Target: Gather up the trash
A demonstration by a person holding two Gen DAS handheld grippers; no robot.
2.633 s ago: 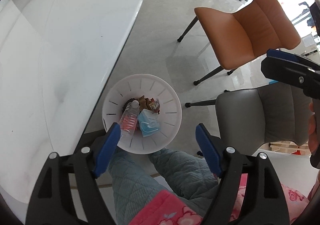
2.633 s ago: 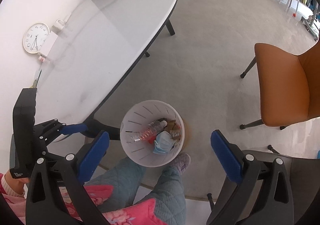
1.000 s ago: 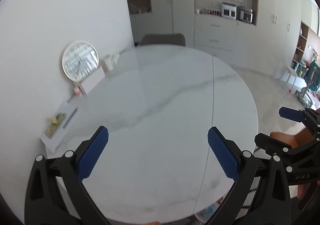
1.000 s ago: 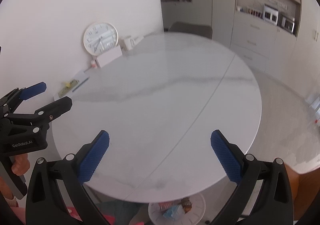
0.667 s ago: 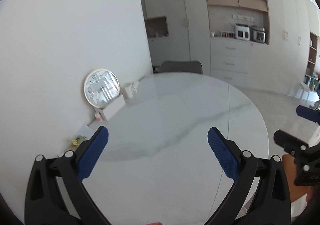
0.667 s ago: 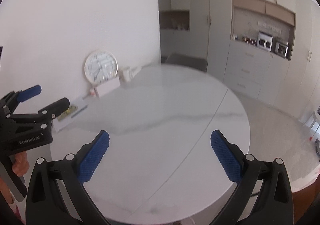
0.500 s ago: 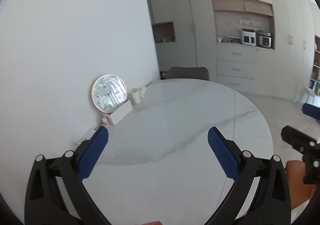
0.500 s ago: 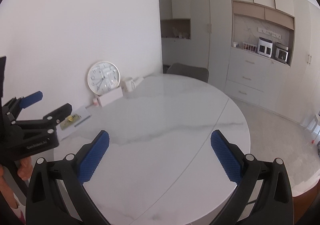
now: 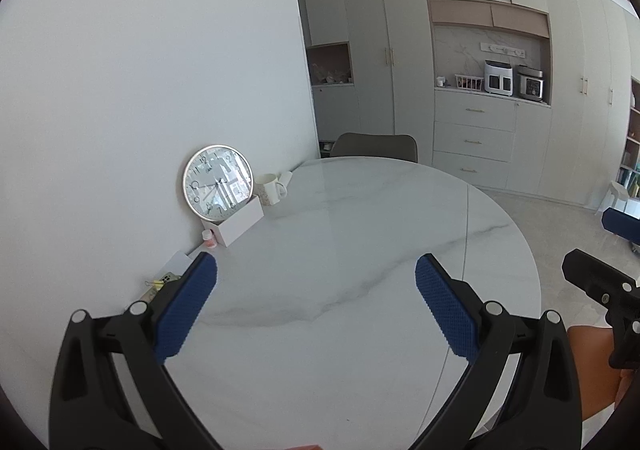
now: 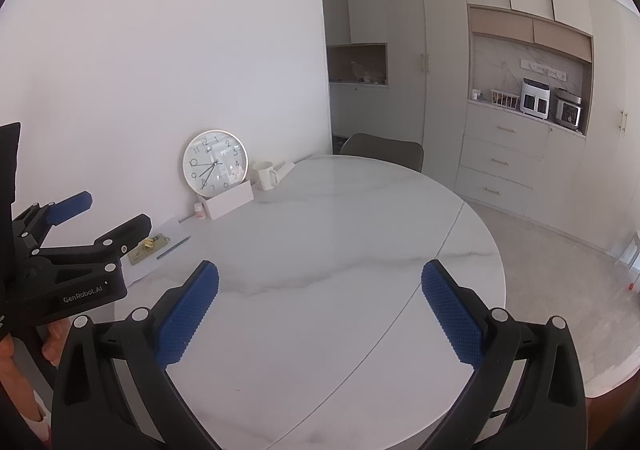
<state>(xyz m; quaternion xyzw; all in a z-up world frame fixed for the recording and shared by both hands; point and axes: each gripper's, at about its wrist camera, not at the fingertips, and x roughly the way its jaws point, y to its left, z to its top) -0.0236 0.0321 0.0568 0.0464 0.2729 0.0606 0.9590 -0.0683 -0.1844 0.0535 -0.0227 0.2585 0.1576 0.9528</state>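
A home dining room: marble table (image 9: pixel 360 250), built-in cabinets (image 9: pixel 472 130) (countertop appliances (image 9: pixel 498 78) inside).

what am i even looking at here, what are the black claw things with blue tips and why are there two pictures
The claws are hand-held grippers, one in each of a person's hands, each with a wide-angle camera looking out between its two fingers. One picture is from the left gripper, the other from the right gripper. Both are open and hold nothing. Each also shows in the other's picture, at the edge.

Both look across a round white marble table. By the wall on it stand a clock, a white box, a mug, a small pink-capped bottle, and some papers with a small yellowish item on top. No trash bin shows now. Behind are a grey chair and cupboards.
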